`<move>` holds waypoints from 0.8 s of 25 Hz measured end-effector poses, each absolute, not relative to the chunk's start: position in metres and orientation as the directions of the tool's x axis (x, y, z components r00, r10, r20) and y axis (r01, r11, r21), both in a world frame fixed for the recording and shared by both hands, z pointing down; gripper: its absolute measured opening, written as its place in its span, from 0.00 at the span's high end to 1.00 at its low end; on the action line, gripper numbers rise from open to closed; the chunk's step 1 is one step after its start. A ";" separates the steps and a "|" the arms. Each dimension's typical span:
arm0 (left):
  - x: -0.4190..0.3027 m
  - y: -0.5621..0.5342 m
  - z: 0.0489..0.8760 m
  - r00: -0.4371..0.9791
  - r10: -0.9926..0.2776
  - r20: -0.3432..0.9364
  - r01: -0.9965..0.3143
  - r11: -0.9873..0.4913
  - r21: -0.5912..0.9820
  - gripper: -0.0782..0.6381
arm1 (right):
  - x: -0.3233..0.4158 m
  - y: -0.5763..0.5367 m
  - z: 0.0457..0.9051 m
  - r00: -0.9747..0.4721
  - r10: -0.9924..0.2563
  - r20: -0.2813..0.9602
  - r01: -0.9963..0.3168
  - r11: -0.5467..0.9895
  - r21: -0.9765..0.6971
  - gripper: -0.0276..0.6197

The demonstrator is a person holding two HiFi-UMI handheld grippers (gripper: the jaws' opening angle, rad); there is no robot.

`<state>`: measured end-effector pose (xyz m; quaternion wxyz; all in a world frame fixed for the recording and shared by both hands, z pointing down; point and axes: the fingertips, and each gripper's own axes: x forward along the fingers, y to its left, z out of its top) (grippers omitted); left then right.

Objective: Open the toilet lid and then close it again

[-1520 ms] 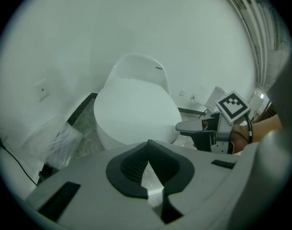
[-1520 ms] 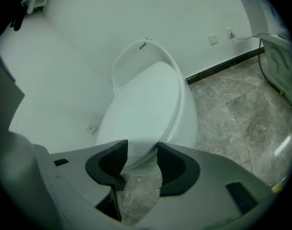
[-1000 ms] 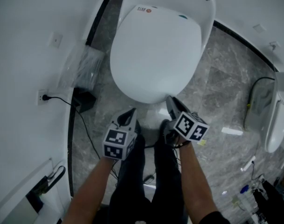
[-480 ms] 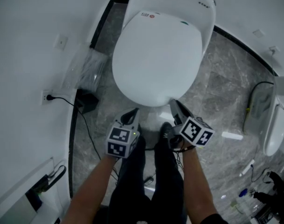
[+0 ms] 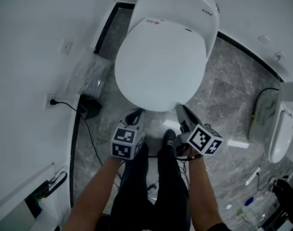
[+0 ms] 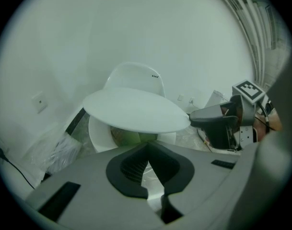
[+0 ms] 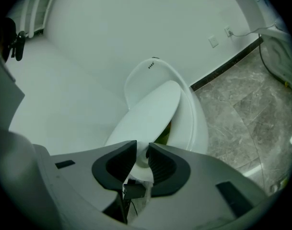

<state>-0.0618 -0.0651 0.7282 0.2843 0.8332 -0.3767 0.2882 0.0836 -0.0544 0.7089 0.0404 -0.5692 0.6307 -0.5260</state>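
Right gripper view: right gripper [image 7: 142, 152] just closed, clamping toilet lid [image 7: 146, 113] edge | left gripper [image 6: 147, 150] clenched, empty

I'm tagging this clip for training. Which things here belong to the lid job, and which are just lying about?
In the job: toilet lid, lifted partway; toilet; right gripper, jaws shut on the lid's front edge.
Lying about: plastic bag; black box; plugged-in cable; white fixture at right; left gripper, holding nothing.

White on veined grey
The toilet lid [image 5: 158, 64] is shown plain white; the floor [image 5: 223, 95] veined grey, edged upper left by a black border [image 5: 104, 24].
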 end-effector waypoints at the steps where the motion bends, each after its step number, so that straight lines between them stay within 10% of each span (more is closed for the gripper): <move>1: -0.061 -0.068 0.724 0.551 -0.473 0.687 -0.792 -0.555 0.254 0.88 | 0.084 -0.055 0.706 -0.349 -0.763 0.544 -0.676 -0.197 -0.710 0.82; 20: -0.046 -0.102 0.656 0.579 -0.528 0.621 -0.770 -0.605 0.203 0.88 | 0.096 -0.069 0.635 -0.301 -0.813 0.498 -0.733 -0.137 -0.667 0.89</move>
